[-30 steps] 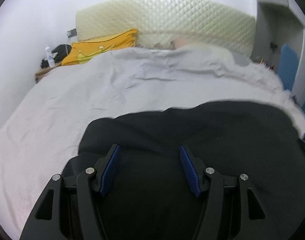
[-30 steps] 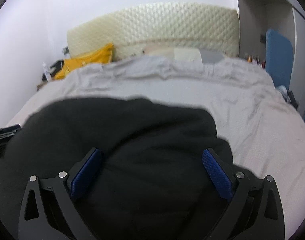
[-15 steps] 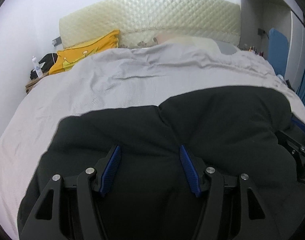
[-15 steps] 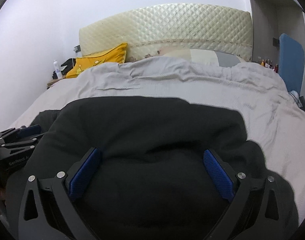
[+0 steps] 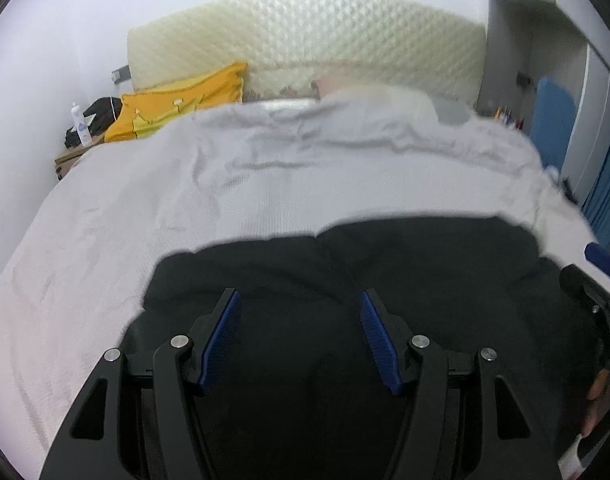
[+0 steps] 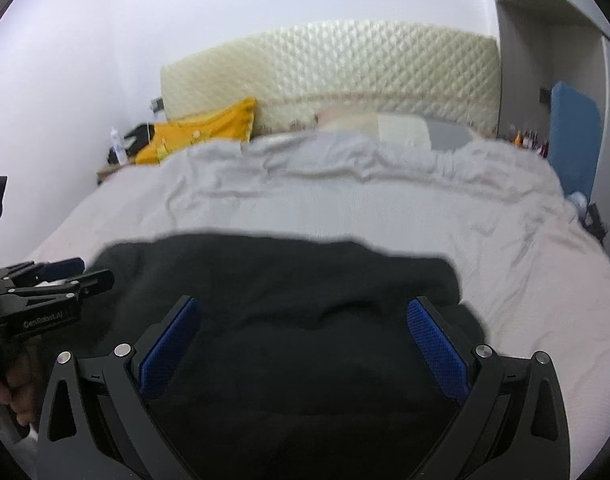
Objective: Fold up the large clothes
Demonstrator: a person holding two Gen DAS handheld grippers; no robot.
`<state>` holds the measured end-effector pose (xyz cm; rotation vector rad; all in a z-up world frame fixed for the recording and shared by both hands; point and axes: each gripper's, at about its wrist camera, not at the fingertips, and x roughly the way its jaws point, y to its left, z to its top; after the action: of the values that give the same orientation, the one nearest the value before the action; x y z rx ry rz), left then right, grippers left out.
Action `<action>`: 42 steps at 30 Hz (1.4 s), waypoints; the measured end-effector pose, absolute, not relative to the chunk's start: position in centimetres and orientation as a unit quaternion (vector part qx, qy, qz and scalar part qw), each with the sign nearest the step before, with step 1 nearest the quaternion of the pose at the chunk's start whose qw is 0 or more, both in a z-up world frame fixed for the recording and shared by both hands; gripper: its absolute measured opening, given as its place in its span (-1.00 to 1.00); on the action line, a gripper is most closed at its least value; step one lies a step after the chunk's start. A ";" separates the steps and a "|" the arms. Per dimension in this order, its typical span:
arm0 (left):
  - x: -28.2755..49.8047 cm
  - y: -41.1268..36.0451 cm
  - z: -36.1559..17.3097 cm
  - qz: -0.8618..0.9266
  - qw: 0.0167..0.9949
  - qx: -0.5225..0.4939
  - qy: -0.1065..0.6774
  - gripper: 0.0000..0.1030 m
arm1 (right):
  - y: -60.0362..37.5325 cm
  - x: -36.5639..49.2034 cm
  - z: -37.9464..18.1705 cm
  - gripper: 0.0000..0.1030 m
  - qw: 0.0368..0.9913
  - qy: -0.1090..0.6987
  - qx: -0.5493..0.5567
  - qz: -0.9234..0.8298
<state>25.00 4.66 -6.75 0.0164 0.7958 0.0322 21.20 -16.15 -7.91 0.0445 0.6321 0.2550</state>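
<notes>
A garment (image 5: 385, 280) lies on a bed (image 5: 185, 200), spread directly ahead of and beneath both tongs. The left tongs (image 5: 299, 334) sit to the left of the right tongs (image 6: 305, 340), side by side over it. Beyond the garment, bedding stretches away to a headboard (image 6: 345, 64). A cushion (image 6: 201, 132) leans ahead to the left, against the headboard.

White walls (image 6: 105, 60); quilted cream headboard (image 6: 345, 68); grey-sheeted bed (image 6: 345, 208); yellow pillow (image 6: 201, 130); blue chair (image 6: 575, 132).

Both wrist views look low and close across the bed (image 5: 185, 200) toward the headboard (image 6: 345, 72), sharing it.
</notes>
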 end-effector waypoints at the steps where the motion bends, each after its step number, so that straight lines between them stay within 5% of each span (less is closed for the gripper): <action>1: 24.5 4.7 -5.4 0.015 0.925 0.005 0.381 0.20 | -16.2 20.9 -6.9 0.99 0.944 0.307 0.017 0.118; 19: 4.7 3.2 19.7 -0.037 0.972 -0.010 0.232 0.22 | -17.8 3.0 18.4 0.99 0.980 0.141 0.028 0.137; 28: -4.5 2.0 22.1 -0.071 0.977 0.001 0.199 0.28 | -17.9 -6.3 21.4 0.99 0.984 0.079 0.036 0.158; 42: -11.3 0.5 17.7 -0.054 0.980 0.013 0.192 0.30 | -17.3 -12.9 16.7 0.99 0.982 0.076 0.050 0.167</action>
<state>-11.31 0.48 17.70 0.0270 0.3859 -0.1089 -12.89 -17.26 16.75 0.1003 0.1528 0.3357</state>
